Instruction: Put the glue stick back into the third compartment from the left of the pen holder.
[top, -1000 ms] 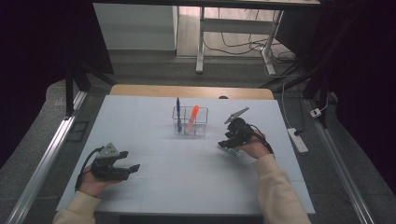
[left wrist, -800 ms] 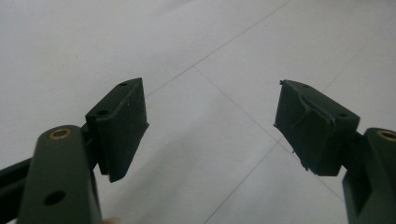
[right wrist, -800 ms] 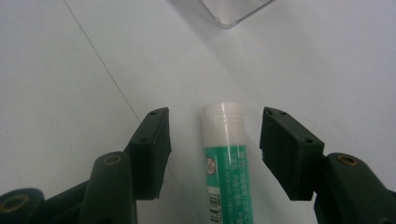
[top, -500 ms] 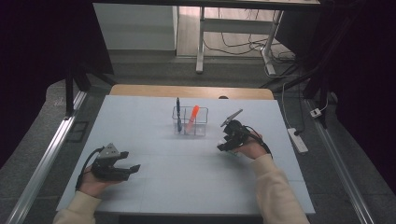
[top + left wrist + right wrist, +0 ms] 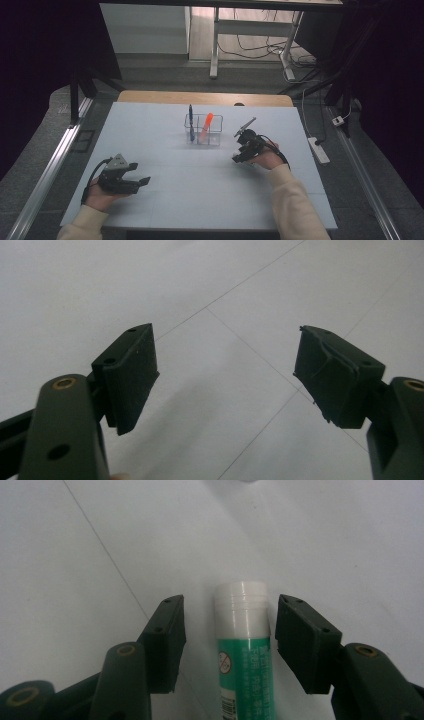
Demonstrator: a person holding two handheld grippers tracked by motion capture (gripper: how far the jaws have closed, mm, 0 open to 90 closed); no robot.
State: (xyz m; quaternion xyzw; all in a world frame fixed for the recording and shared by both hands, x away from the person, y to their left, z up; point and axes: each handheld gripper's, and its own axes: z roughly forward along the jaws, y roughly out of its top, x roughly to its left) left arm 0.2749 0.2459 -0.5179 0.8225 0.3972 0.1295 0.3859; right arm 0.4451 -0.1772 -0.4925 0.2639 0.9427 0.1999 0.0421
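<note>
Right claw [image 5: 227, 630]: I have its jaws just closing around the glue stick [image 5: 243, 645], pads either side, not yet pressing.
Glue stick: lying flat on the desk [image 5: 200, 190], near the holder [image 5: 203, 131].
Left claw [image 5: 225, 375]: wide open, empty, parked clear.

Green-and-white cylindrical marker with white cap [image 5: 243, 650]: lower barrel cut off by the bottom edge of the right gripper view; label print too blurred to read. In the high view it lies hidden under the right claw [image 5: 243, 150]. Clear wire-framed pen holder [image 5: 203, 131] near the bench's [image 5: 165, 120] far edge: compartments too small to tell apart. Bench's near edge partly hidden by cream sleeves.
</note>
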